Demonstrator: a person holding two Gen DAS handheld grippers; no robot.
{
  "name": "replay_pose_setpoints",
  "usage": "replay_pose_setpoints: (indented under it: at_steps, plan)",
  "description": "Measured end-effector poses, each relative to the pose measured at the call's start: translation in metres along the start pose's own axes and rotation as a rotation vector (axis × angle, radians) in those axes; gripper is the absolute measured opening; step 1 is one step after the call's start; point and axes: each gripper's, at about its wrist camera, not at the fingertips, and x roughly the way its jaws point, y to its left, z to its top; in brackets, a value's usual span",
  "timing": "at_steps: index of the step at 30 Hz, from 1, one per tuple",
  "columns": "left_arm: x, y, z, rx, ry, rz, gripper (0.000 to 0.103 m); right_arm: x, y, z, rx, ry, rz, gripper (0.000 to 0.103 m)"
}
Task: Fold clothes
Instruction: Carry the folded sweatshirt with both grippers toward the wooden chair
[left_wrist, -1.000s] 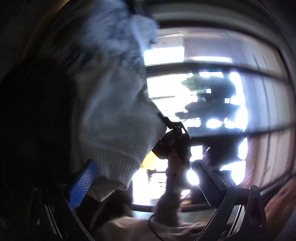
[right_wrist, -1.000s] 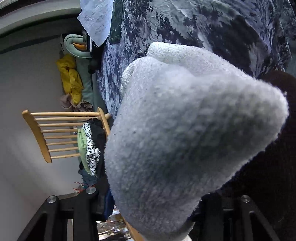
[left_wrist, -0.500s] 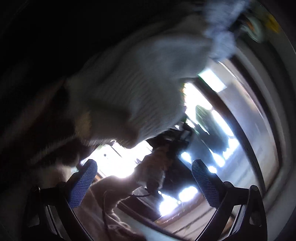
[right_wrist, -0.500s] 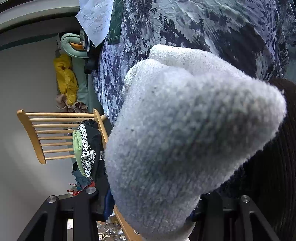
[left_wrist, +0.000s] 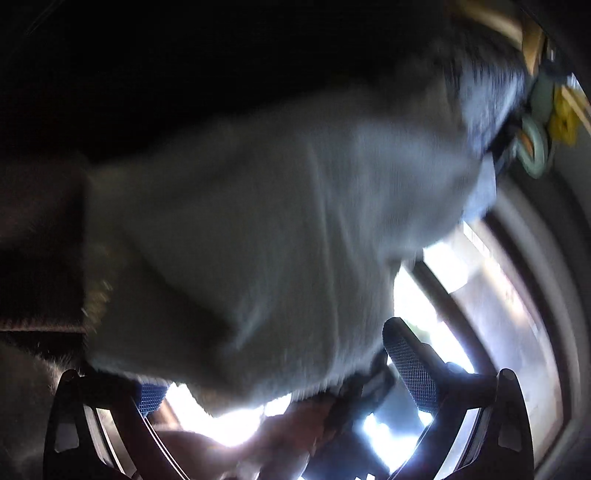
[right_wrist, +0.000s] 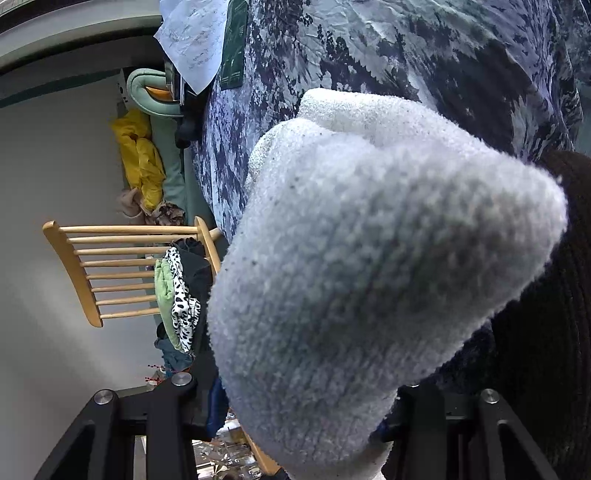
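Observation:
A white knitted sock (right_wrist: 369, 266) fills the right wrist view; my right gripper (right_wrist: 306, 417) is shut on its lower end, its pads hidden by the fabric. In the left wrist view the same sock (left_wrist: 258, 240) is blurred and hangs across the frame. My left gripper (left_wrist: 280, 373) is open around the sock's lower edge; its right pad (left_wrist: 406, 365) stands apart from the fabric and the left blue pad (left_wrist: 149, 397) is mostly hidden behind it. A dark brown garment (right_wrist: 546, 295) lies beside the sock.
A blue and white patterned cloth (right_wrist: 406, 55) covers the surface behind. A wooden chair (right_wrist: 110, 266) holds several garments (right_wrist: 177, 295). A yellow garment (right_wrist: 144, 158) and papers (right_wrist: 195, 37) lie by the wall. Bright windows (left_wrist: 461, 295) are behind the left gripper.
The left gripper swung towards the sock, which now covers most of its view and its left pad. The right gripper kept its hold and barely moved.

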Motion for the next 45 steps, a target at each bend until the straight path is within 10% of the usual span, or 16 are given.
replay_pose_setpoints:
  at_steps: [11,17,21,26,38,45]
  plan:
    - [0.022,-0.036,0.034,-0.016,-0.143,0.077,0.103,-0.002,-0.005,-0.003,-0.006,0.005,0.009,0.048]
    - [0.022,-0.087,0.024,0.256,-0.227,0.095,0.100,-0.007,-0.009,-0.006,-0.012,-0.021,0.001,0.048]
    - [0.016,-0.120,0.019,0.452,-0.282,0.130,0.059,-0.010,-0.011,-0.009,-0.016,-0.029,0.003,0.048]
    - [0.007,-0.153,0.024,0.591,-0.270,0.133,0.047,-0.011,-0.023,-0.015,0.007,-0.019,0.019,0.048]
    - [0.010,-0.226,-0.011,0.829,-0.319,0.142,0.040,-0.006,-0.029,-0.053,-0.058,0.022,-0.069,0.089]
    - [0.027,-0.176,-0.064,0.873,-0.356,0.182,0.040,0.017,-0.036,-0.055,0.004,0.014,-0.054,0.092]
